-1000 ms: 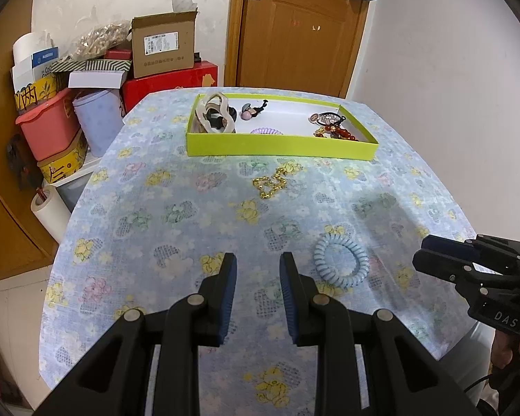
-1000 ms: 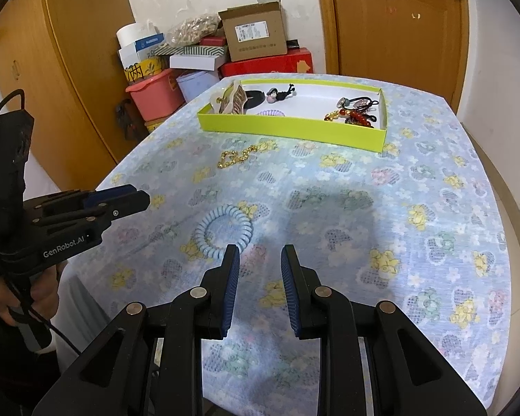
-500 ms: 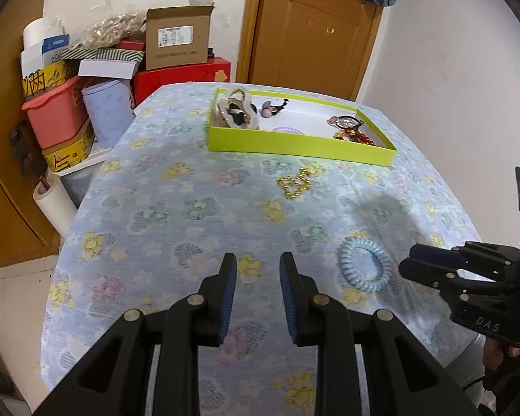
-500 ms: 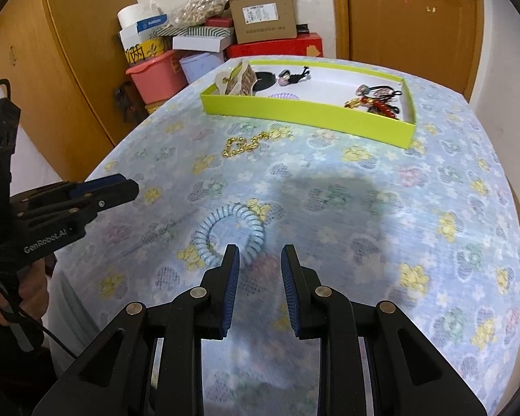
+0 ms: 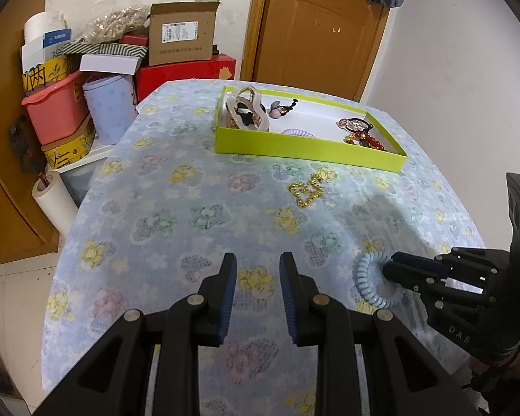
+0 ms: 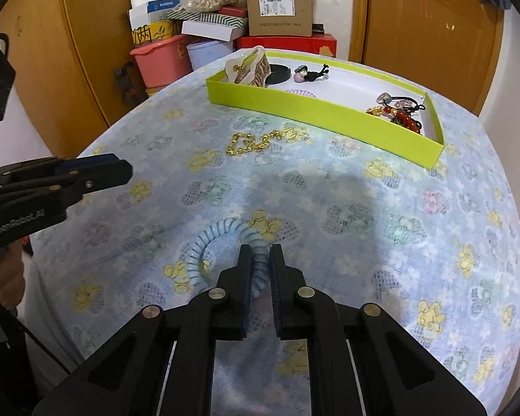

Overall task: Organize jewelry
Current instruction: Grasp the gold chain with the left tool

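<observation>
A light blue spiral hair tie point(image 6: 211, 242) lies on the flowered tablecloth. My right gripper point(image 6: 259, 256) is shut on its near right side; in the left wrist view the hair tie point(image 5: 365, 277) sits under that gripper's tips point(image 5: 391, 268). A gold chain point(image 6: 253, 142) point(image 5: 306, 190) lies loose in front of the lime green tray point(image 6: 329, 111) point(image 5: 294, 147), which holds a beige claw clip point(image 5: 244, 111), a purple spiral tie and red beads point(image 6: 405, 118). My left gripper point(image 5: 256, 277) is open and empty over the cloth, to the left of the hair tie.
Boxes, a pink bin point(image 5: 55, 111) and a lilac tub point(image 5: 109, 104) are stacked beyond the table's far left edge. A wooden door point(image 5: 315, 27) stands behind the tray. The table edge curves close on the near side.
My right gripper moved forward and down onto the blue hair tie and closed on it. My left gripper drifted left, staying open.
</observation>
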Demonstrator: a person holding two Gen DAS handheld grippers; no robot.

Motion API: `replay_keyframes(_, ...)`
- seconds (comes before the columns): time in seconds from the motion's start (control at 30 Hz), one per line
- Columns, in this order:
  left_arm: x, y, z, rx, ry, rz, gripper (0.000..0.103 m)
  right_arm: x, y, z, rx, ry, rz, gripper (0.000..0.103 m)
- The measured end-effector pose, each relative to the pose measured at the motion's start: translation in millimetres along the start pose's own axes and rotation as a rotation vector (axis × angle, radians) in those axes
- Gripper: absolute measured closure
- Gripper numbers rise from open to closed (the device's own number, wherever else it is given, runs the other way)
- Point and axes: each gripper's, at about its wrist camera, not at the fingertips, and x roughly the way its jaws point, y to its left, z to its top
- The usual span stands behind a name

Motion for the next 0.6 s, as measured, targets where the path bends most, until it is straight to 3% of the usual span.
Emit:
replay_keyframes(0.2,14,-10,12,0.028,0.011,-0.032,0.076,-6,-16,-3,0.047,-0.025,0.002,0.093)
replay_keyframes(0.33,29,-20,23,0.046,0.016,-0.058,0.065,-10,-29,-2,0.081,-0.04,-0.008,0.093)
replay_keyframes(0.6,69,-44,42,0.071,0.058,-0.08,0.063,-16,-57,-3,0.139,-0.053,-0.026,0.093)
